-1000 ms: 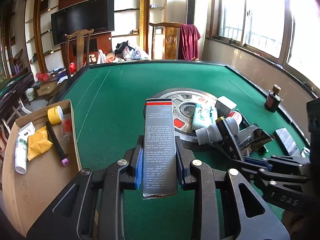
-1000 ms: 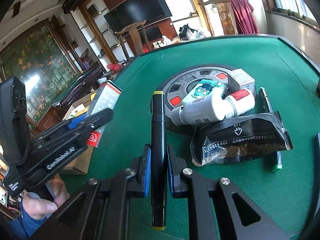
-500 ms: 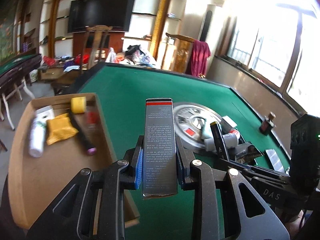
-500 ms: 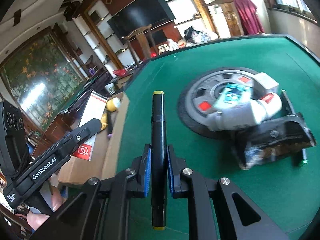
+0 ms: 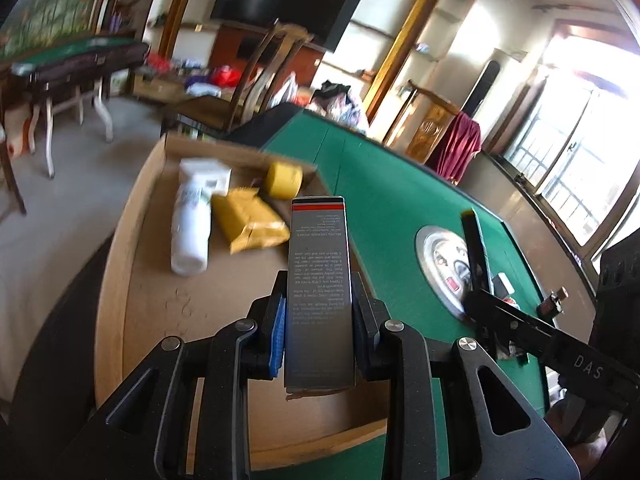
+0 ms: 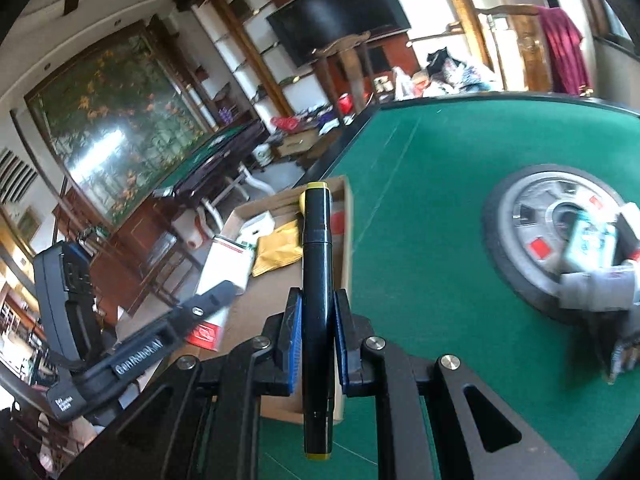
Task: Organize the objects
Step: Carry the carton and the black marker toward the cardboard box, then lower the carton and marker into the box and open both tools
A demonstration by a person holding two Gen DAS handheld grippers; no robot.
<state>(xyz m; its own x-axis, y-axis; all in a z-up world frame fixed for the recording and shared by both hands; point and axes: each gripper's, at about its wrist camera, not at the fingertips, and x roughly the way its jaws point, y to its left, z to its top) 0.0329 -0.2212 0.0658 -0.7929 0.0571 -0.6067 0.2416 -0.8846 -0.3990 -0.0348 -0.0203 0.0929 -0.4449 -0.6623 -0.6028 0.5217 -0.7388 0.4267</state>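
Observation:
My left gripper [image 5: 318, 320] is shut on a tall grey carton with a red band [image 5: 319, 280], held over the open cardboard box [image 5: 120, 264] at the table's left edge. The box holds a white bottle [image 5: 191, 224], a yellow packet [image 5: 250, 222] and a yellow tape roll [image 5: 284, 180]. My right gripper [image 6: 316, 332] is shut on a black marker with yellow ends [image 6: 317, 264], held above the green table near the box's right wall [image 6: 344, 248]. The left gripper with the carton [image 6: 218, 276] shows in the right wrist view, over the box.
A round grey centre plate [image 6: 516, 216] on the green felt table [image 6: 420, 184] carries a white bottle [image 6: 596, 292], a teal packet [image 6: 592, 244] and a dark pouch. A small brown bottle [image 5: 554, 302] stands near the table's right rim. Chairs and another table stand beyond.
Both grippers have swung left from the centre plate towards the cardboard box. The carton is now over the box and the marker is near its right wall. Both grips are unchanged.

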